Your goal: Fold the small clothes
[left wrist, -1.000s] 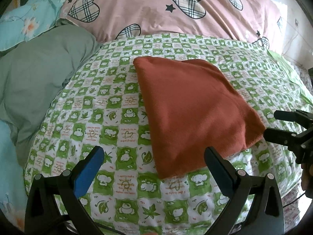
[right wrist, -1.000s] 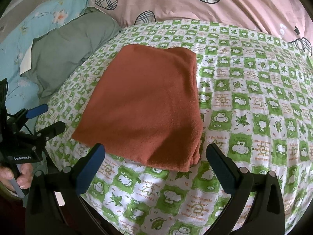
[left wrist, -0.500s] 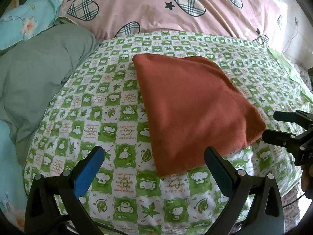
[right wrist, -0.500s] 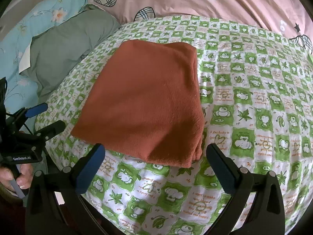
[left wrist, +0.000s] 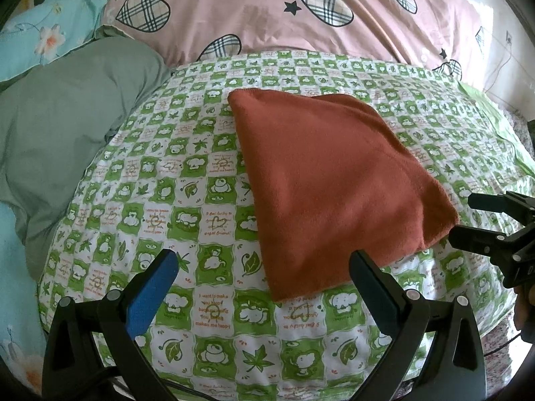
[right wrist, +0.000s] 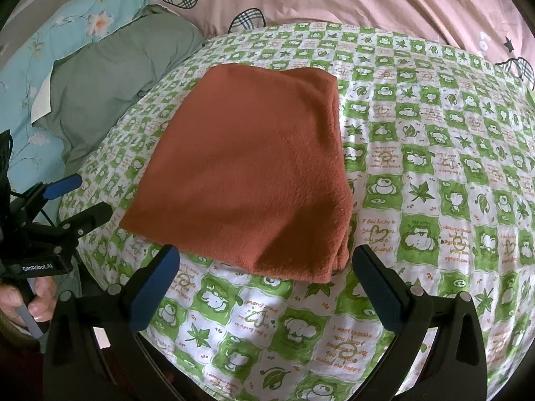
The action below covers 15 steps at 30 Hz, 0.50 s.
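Note:
A rust-orange cloth point(left wrist: 331, 180) lies folded flat on a green-and-white checked sheet point(left wrist: 187, 200); it also shows in the right wrist view point(right wrist: 254, 173). My left gripper point(left wrist: 264, 270) is open and empty, just short of the cloth's near corner. My right gripper point(right wrist: 264, 267) is open and empty, at the cloth's near edge. Each gripper shows in the other's view: the right one point(left wrist: 468, 217) beside the cloth's right corner, the left one point(right wrist: 83, 197) beside its left corner.
A grey-green pillow point(left wrist: 63, 127) lies to the left of the sheet. A pink quilt with plaid hearts point(left wrist: 284, 10) is heaped behind it. A light blue flowered fabric point(right wrist: 43, 43) lies at the far left. The bed's edge runs below both grippers.
Both grippers have pulled back a little from the cloth. The cloth has not moved.

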### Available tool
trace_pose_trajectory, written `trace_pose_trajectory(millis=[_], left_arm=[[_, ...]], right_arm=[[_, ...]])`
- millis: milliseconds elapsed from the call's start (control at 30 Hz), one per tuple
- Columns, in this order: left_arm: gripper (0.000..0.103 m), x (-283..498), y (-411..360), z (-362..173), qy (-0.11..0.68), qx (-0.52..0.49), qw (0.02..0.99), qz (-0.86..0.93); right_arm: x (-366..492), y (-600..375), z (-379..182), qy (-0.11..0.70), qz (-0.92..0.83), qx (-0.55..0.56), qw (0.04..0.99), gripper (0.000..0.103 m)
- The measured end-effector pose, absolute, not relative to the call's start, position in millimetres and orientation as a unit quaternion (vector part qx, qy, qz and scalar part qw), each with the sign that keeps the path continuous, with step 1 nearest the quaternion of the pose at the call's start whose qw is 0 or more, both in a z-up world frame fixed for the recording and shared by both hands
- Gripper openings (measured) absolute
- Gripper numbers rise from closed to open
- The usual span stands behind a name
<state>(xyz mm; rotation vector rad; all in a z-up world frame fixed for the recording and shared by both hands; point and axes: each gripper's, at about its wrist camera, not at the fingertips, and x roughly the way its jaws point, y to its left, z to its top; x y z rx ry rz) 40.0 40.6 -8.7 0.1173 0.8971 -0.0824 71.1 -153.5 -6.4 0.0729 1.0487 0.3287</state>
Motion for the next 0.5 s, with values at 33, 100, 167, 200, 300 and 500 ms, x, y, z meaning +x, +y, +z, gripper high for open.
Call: trace_pose_trajectory(millis=[33,100,167,200,300,500], left_arm=[[0.102,40.1,40.8,-8.6,0.433,0.056,0.899,-0.04],[0.102,40.8,41.1,-9.3,0.434,0.055,0.898,-0.04],[0.102,41.2,40.8,-9.4,0.434,0.056,0.898,-0.04],[0.102,41.1,40.7,-9.4,0.434,0.055,0.898,-0.04],[0.102,41.6,40.6,-9.3,0.434,0.053,0.898,-0.041],[0.102,44.5,40.2,-9.2,0.435,0.05,0.898,-0.042]], right_arm=[[71.0,-153.3,-6.5,0.498,0.156,0.034,0.852,0.103],[71.0,-153.0,-6.5,0.498,0.156,0.034,0.852,0.103],[72.0,-153.9,-6.4,0.498,0.158,0.033,0.852,0.103],[72.2,-153.8,-6.0,0.498,0.158,0.033,0.852,0.103],[72.4,-153.2,-5.4,0.497,0.159,0.032,0.852,0.103],[75.4,-152.9,-2.7,0.496,0.162,0.03,0.852,0.103]])
